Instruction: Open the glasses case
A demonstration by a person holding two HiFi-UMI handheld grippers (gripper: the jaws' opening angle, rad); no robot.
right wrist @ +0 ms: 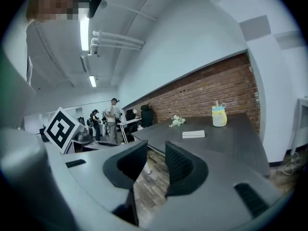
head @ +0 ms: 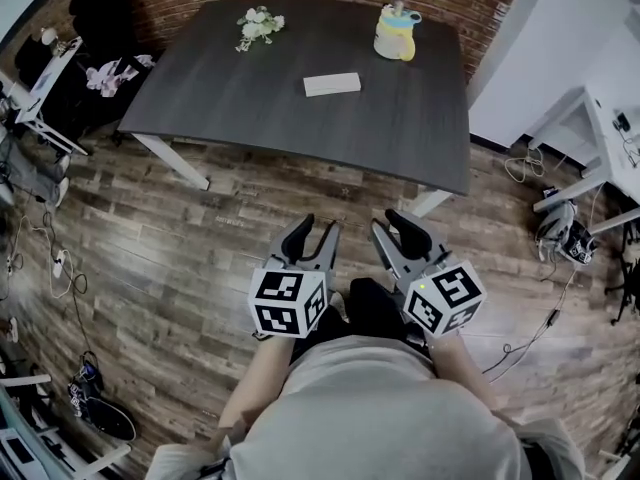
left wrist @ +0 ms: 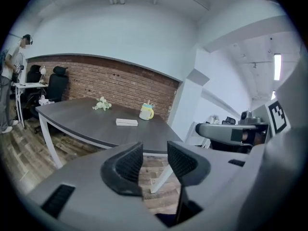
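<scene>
Grippers first: left gripper [head: 313,234] has its jaws partly apart with nothing between them. Right gripper [head: 390,226] is the same, partly apart and empty. Both are held low in front of the person, over the wood floor [head: 200,258], pointing toward the table [head: 230,98]. Glasses case [head: 332,84] lies flat near table centre, well apart from both grippers; lid looks closed. Task not started: approach, hold-down and lid lift all left. Case long axis runs left-right across the head view, right end slightly farther away. Hinge side vs opening side: can't tell at this range. Flowers [head: 259,24] and yellow cup [head: 396,33] sit beyond it near the far edge.
</scene>
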